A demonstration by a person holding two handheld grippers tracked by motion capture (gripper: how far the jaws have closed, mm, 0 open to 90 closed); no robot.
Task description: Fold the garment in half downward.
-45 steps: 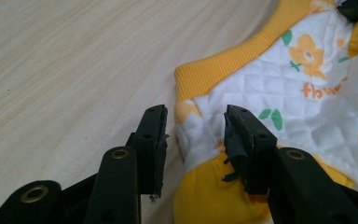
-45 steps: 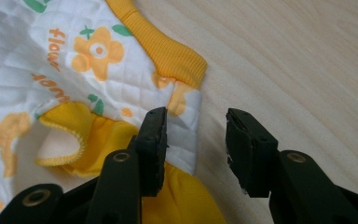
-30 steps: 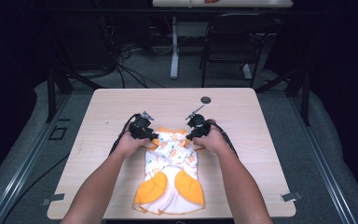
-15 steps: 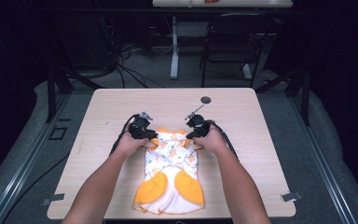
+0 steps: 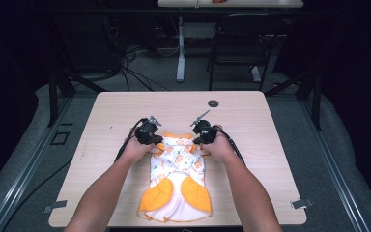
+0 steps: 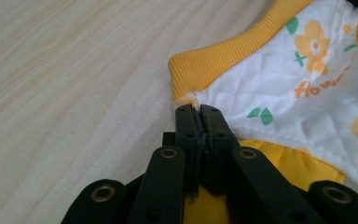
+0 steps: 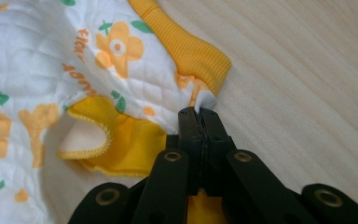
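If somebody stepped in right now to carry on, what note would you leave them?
Left gripper: shut on the garment, pinching the cloth just below the yellow ribbed cuff.
Right gripper: shut on the garment's opposite corner, beside its own ribbed cuff.
The garment lies mostly flat on the table, its rounded orange end toward the person.
Done: both far corners gripped.
Left: probably folding or smoothing it; no fold shows yet.
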